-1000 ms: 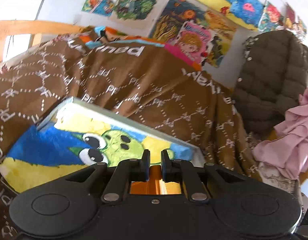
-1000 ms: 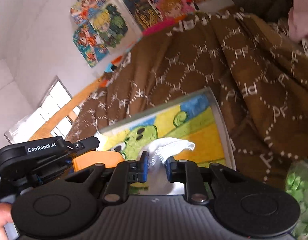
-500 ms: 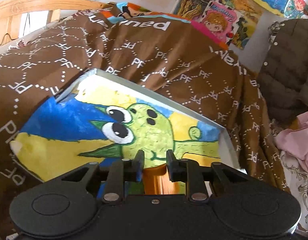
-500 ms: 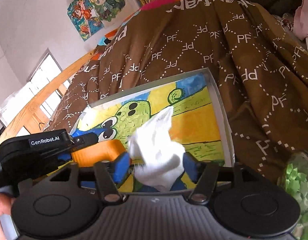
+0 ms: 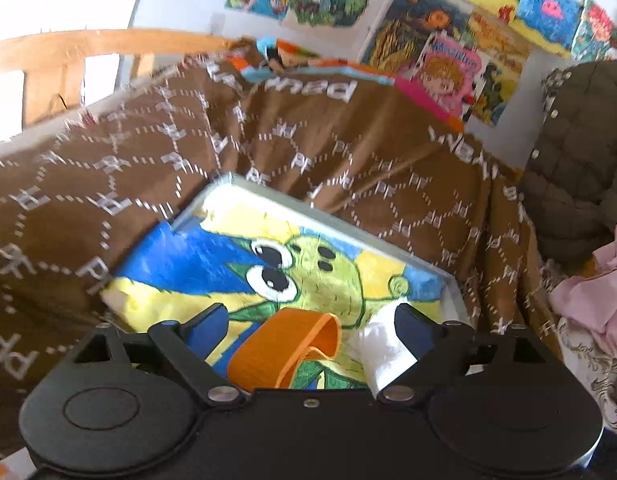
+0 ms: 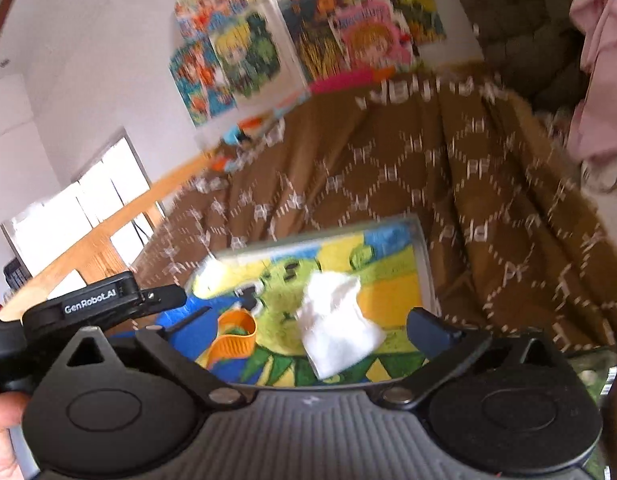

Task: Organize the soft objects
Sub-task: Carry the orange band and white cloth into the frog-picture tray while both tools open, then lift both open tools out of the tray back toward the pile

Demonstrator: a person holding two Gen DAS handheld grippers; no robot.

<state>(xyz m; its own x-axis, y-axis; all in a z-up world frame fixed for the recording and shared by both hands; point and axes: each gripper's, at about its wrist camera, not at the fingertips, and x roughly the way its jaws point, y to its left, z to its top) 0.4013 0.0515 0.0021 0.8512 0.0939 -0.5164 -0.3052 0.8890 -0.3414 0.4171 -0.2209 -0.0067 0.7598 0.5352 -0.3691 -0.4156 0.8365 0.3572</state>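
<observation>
A shallow grey-rimmed box (image 5: 332, 222) with a green cartoon creature painted inside lies on the bed. A folded orange band (image 5: 284, 352) rests in it between the fingers of my left gripper (image 5: 310, 316); the jaws are opening and no pad touches the band. Beside the band lies a white cloth (image 5: 382, 346). In the right wrist view the white cloth (image 6: 336, 328) sits loose on the box (image 6: 422, 248), between the widely spread, still opening jaws of my right gripper (image 6: 300, 320). The orange band (image 6: 234, 336) and the left gripper (image 6: 104, 304) show at the left.
A brown blanket with white letters (image 5: 348, 152) covers the bed around the box. A wooden bed rail (image 5: 68, 52) runs at the left. A dark quilted jacket (image 5: 580, 152) and pink cloth (image 5: 588, 304) lie at the right. A hand (image 6: 0, 432) holds the left gripper.
Both grippers went from shut to wide open. The left let go of the orange band and the right let go of the white cloth; both things now lie in the box.
</observation>
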